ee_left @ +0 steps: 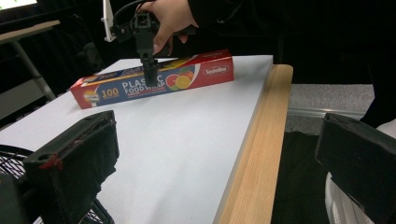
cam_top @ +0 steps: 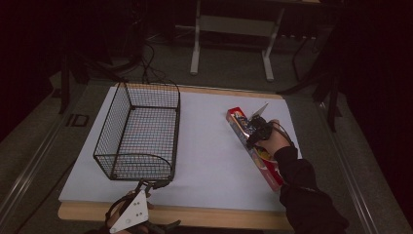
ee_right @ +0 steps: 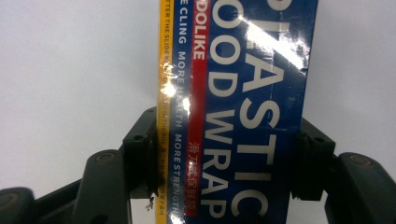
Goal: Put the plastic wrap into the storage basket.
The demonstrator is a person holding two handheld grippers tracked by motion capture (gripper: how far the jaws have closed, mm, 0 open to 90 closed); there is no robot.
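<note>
While the box is gripped but not lifted, the work looks to be at its first stage:

Table [cam_top: 209, 146]: a pale sheet covers it, with a bare wooden strip along the near edge; the basket stands on the left half, the box lies on the right half, and the two are well apart.

Basket [cam_top: 138, 131]: a black wire basket, upright, open at the top, with nothing inside as far as the high view shows; bare mesh is all I can make out.

Box [cam_top: 253, 146]: a long red and blue box of plastic food wrap, lying flat on the table near the right edge, running from far-left to near-right.

Right gripper [cam_top: 254, 130]: it comes down on the box from above, one jaw on each long side; in the right gripper view both jaws press against the box [ee_right: 243, 112], so it is closed on it.

Left gripper [cam_top: 148, 186]: it hangs over the near table edge just before the basket's near wall, its jaws spread wide with nothing between them.

Done: in my judgement, only the grasp is made.

Left: the lift, the carry to the left and the placing into the basket, if that is the aim.
</note>
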